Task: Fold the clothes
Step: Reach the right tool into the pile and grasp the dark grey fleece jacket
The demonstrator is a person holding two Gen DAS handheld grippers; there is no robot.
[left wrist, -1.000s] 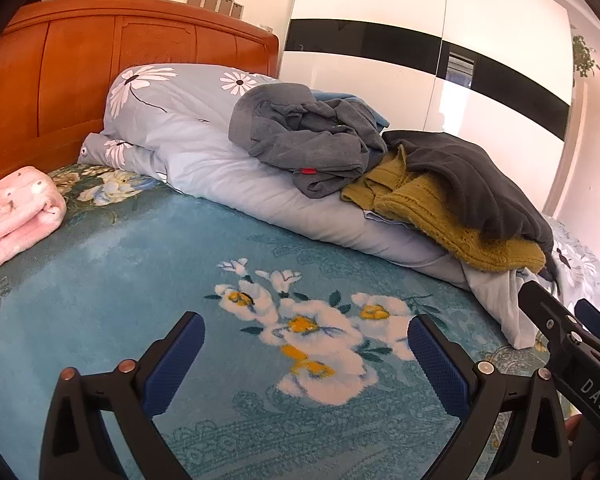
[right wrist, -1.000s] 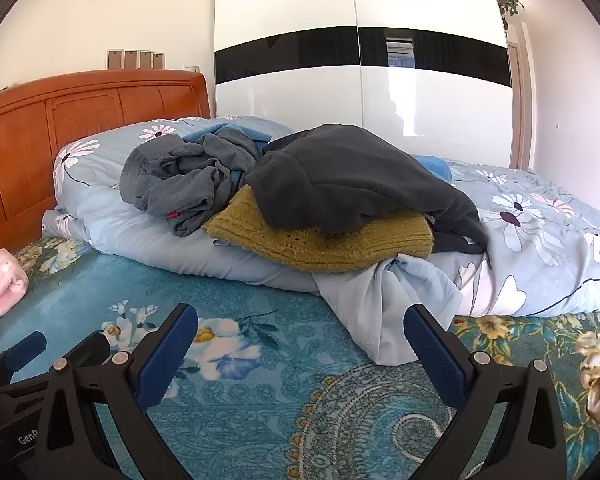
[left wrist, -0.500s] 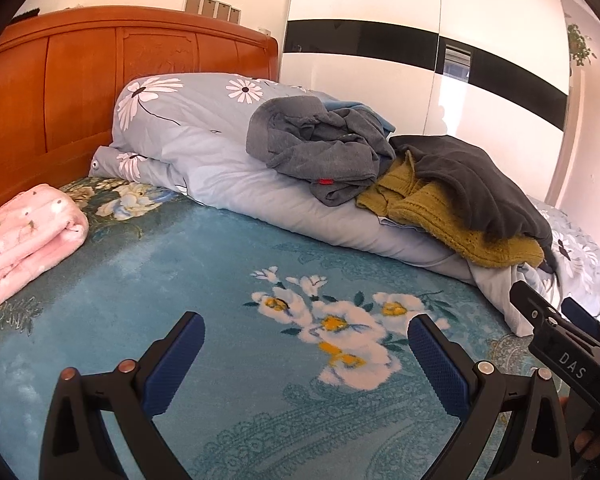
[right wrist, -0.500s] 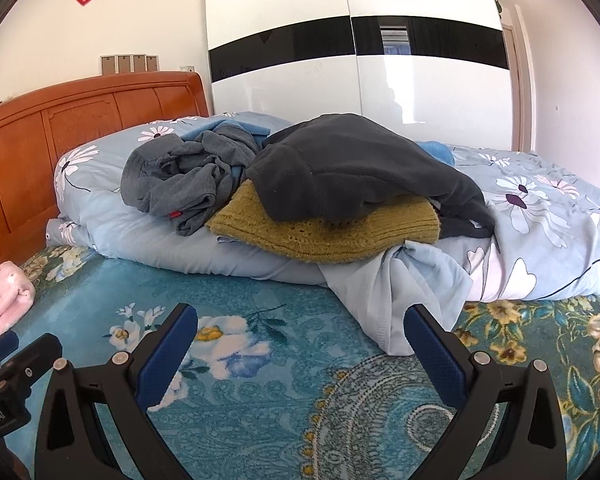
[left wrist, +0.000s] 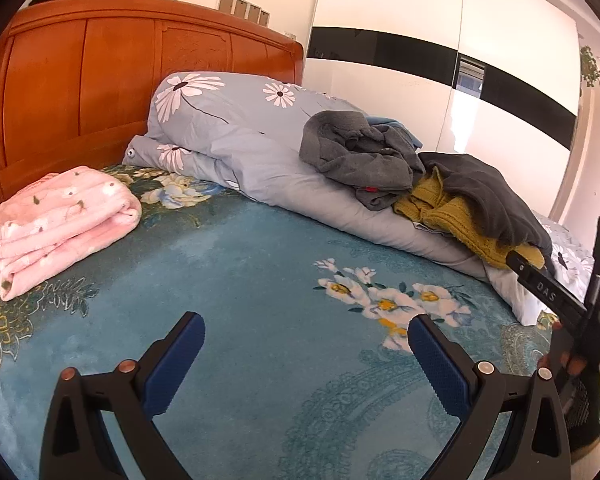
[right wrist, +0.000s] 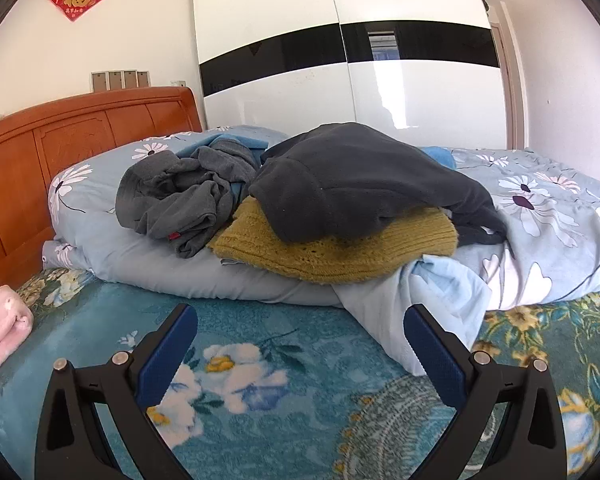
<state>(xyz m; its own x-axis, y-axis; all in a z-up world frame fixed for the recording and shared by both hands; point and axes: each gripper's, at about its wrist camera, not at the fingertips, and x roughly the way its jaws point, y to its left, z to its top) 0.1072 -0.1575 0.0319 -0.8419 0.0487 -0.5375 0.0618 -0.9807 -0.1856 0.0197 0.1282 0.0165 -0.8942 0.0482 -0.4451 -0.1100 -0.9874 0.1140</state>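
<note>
**Both grippers empty, pile not yet touched**

You hold the left hand-held gripper [left wrist: 306, 354] over the blue floral bedspread [left wrist: 260, 264], jaws wide apart, nothing between them. Your right hand-held gripper [right wrist: 300, 344] is just as open and just as empty. The clothes sit far across the bed on the rolled duvet [right wrist: 148, 264]: grey garment [right wrist: 180, 204] left, dark fleece [right wrist: 364, 180] draped over the mustard knit [right wrist: 340, 252]. You look to be at the pick-up step; next, reach for one garment and draw it onto the open bedspread. Only the left view shows the whole folded pink blanket [left wrist: 60, 220]; only the right shows the duvet's right end.

Orange headboard [left wrist: 100, 80], white wardrobe [right wrist: 340, 92]
</note>
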